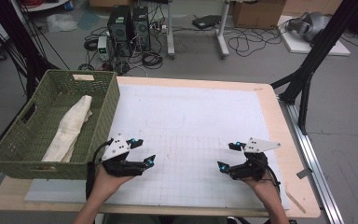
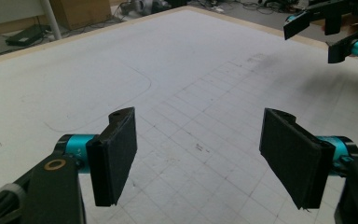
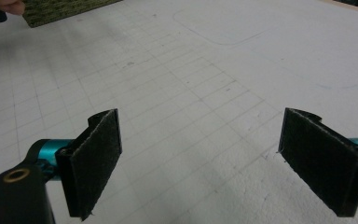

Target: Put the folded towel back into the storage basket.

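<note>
At the far left of the high view, a green woven basket (image 1: 100, 100) sits on the left edge of the table (image 1: 279, 135), partly overhanging the white gridded mat (image 1: 191, 121) that covers most of the tabletop. Inside the basket lies a rolled cream cloth (image 1: 70, 128), stretched lengthwise along the basket's floor, one end toward the far wall and the other toward the near wall. Just right of the basket's near corner, the left gripper (image 1: 142, 151) is held low over the mat in the person's left hand (image 1: 105, 179), close to the basket wall but apart from it; its jaws stand wide apart, and the left gripper view confirms bare mat between the two black pads (image 2: 116, 158), nothing held. Toward the right, well apart from the basket, the right gripper (image 1: 228, 156) is held in the right hand (image 1: 265, 186) over the mat's near right area, pointing inward toward the left gripper. Its jaws are likewise spread, and the right gripper view shows bare gridded mat between the pads (image 3: 95, 161).
</note>
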Motion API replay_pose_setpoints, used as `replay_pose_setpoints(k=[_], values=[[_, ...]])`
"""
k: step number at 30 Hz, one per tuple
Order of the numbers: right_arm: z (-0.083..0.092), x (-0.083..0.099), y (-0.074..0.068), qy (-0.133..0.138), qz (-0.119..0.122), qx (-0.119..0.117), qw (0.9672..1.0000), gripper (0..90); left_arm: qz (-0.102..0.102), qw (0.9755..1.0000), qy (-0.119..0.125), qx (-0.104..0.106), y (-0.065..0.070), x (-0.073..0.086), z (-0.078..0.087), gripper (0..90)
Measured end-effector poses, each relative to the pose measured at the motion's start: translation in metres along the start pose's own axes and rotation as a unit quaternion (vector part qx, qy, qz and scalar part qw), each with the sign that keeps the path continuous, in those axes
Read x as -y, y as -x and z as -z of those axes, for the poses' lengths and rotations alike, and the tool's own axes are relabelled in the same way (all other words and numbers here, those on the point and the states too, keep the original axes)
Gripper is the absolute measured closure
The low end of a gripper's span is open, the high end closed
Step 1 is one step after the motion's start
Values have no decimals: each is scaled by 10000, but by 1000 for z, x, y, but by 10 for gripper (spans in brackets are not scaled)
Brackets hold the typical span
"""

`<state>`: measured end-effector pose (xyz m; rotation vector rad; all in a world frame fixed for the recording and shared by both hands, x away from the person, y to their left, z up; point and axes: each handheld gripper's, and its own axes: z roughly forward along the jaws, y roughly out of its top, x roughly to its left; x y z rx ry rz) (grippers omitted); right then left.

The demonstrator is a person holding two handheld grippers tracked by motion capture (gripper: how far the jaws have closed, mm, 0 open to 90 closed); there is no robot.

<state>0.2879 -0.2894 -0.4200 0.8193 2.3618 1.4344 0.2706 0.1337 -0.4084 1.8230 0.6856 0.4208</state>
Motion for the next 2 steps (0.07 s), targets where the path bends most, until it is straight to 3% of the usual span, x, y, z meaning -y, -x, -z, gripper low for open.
replay_pose_setpoints(k=[2], values=[[0,0,0,6,9,2,10000,125,7,10000,-20,14,1,1,-1,278]])
